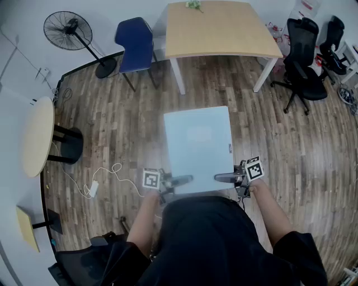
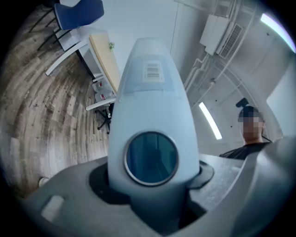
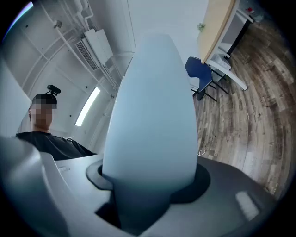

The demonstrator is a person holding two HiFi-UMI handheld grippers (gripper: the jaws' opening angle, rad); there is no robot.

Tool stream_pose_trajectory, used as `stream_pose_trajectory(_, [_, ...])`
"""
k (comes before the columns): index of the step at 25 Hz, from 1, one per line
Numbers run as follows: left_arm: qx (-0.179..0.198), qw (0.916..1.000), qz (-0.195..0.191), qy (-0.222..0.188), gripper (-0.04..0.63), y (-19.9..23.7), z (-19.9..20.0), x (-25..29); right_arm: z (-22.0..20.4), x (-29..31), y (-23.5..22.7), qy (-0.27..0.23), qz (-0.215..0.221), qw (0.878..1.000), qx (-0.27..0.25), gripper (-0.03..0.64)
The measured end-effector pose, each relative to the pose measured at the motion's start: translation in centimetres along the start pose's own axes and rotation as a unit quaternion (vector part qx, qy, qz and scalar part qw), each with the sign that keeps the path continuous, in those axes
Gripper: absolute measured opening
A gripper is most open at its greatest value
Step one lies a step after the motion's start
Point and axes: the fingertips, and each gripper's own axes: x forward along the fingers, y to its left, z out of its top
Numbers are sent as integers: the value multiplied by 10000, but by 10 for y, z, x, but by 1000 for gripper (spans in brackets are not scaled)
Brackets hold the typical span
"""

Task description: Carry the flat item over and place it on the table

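So, mid-carry. The placing step hasn't started.

**Head view:**
- The flat item (image 1: 198, 148) is pale and rectangular. It is held out level in front of the body, over the wood floor (image 1: 112, 128).
- The left gripper (image 1: 178, 181) has the near edge toward its left corner. The right gripper (image 1: 226, 177) has the same edge toward its right corner.
- The table (image 1: 224, 28) is ahead and well apart from the item, with open floor between them.
- A blue chair (image 1: 136, 42) stands at the table's left and black office chairs (image 1: 305, 61) stand to its right. None of them are in the straight path.
- Something small and green (image 1: 194, 5) lies at the table's far edge.

**Left gripper view:**
- The left gripper (image 2: 152, 194) has its jaws clamped on the flat item (image 2: 152, 92), which runs straight out from between them.
- The face shown has a dark round window (image 2: 151, 158) near the jaws and a small label (image 2: 152, 71) further out.
- The table (image 2: 104, 55) is visible beyond the item.

**Right gripper view:**
- It's the same on this side. The right gripper (image 3: 152, 199) has its jaws closed on the flat item (image 3: 155, 115), and the pads are seated on the edge.
- The face here is plain.
- The table (image 3: 217, 28) is off in the distance.

**Read:** this is the transport phase with a two-point grip, and it looks stable.

**Next move, as I judge it:**
- Walk it forward, keeping both grippers level and at the same height so the item doesn't twist or lever out of the pads.
- Lift enough to clear the table's near edge.
- Set it down flat on the bare top, short of the green thing.
- Open both grippers together only once the item's weight is on the table.

**Main risk:** uneven hand motion could pry the edge out of one grip.
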Motion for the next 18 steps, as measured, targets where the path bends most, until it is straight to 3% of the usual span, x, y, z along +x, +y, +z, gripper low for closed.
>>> stream_pose_trajectory(18, [49,10000,27,-82,301,11,9,41,19,-40,-10,-185,148,9997,103,295])
